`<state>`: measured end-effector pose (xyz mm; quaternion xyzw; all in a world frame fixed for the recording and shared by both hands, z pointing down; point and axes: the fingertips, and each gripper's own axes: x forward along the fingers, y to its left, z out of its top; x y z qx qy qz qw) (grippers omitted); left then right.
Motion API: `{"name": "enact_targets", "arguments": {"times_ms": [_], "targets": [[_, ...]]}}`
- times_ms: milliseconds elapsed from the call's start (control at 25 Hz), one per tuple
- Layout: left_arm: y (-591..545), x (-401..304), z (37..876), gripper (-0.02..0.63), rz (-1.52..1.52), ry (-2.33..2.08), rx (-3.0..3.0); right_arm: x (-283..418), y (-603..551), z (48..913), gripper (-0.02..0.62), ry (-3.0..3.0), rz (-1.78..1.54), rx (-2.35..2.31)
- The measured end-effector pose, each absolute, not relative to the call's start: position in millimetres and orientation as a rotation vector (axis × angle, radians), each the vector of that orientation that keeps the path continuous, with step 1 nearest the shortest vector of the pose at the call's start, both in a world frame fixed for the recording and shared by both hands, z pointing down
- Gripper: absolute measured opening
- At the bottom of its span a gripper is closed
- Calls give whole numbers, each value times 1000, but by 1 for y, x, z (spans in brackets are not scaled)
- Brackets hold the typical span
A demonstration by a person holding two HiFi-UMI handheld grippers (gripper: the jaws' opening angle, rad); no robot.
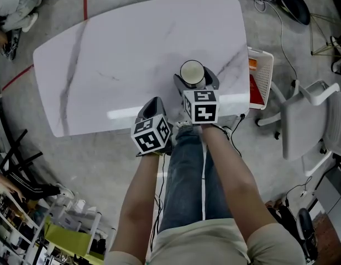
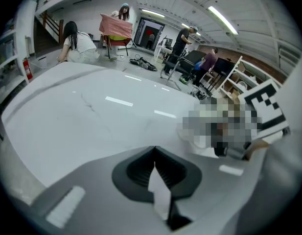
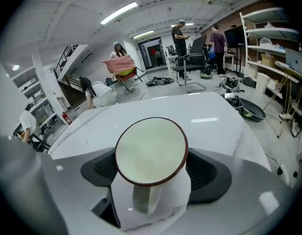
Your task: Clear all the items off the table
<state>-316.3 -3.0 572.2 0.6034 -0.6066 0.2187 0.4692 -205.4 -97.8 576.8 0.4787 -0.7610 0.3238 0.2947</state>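
Pale cream ceramic mug w/ dark brown rim (image 3: 151, 151) is standing upright on the white marble-look desk (image 1: 115, 59), towards its near right part, handle pointing back at the right gripper (image 3: 155, 173); that gripper's jaws are standing spread wide on either side of the mug, not pinching it; left gripper (image 2: 154, 155) is hovering just beside the right one at the desk's near edge, jaws pressed together w/ nothing between them; white slotted basket (image 1: 262, 73) is sitting just beside the desk's right end.
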Motion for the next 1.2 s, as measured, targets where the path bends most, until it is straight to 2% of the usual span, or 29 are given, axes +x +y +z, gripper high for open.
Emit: {"name": "enact_targets", "arguments": {"times_ms": [680, 1200], "targets": [[-3, -317, 582, 8, 563, -1470, 1474, -208, -105, 582, 408, -2030, 769, 1252], [-15, -298, 570, 8, 564, -1458, 1530, -184, -97, 571, 408, -2016, 772, 1280]]}}
